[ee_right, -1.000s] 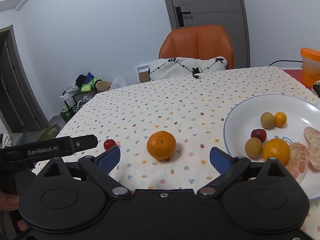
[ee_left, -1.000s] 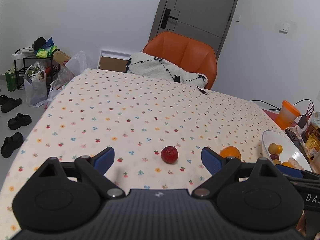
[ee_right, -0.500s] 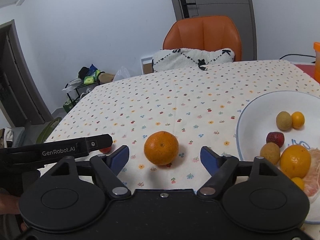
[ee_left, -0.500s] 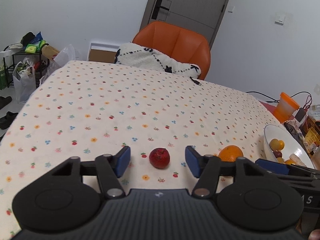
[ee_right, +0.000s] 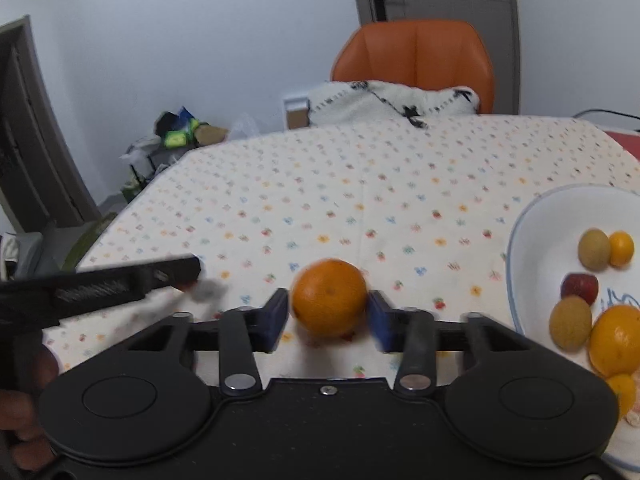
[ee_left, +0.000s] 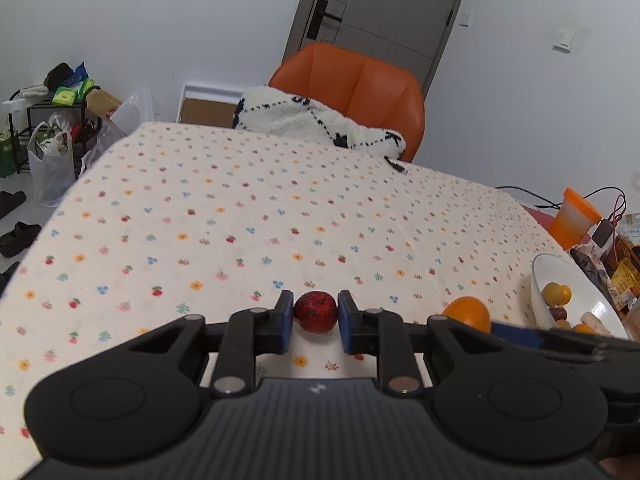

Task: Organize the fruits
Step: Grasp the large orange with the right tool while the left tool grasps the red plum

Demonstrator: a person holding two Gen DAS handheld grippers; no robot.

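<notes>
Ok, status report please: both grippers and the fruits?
Left gripper shut on small red fruit. Right gripper closed around round orange. White plate path clear.

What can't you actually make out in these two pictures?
- Left view: the white plate is cut off by the right claw's body.
- Right view: the small red fruit is hidden behind the blurred left claw.
- Right view: motion blur hides whether the right claw touches the orange.

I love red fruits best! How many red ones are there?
2. One red fruit sits on the tablecloth between the pads of the left hand-held gripper; the other lies in the white plate among other fruits. More could hide beneath those.
</notes>
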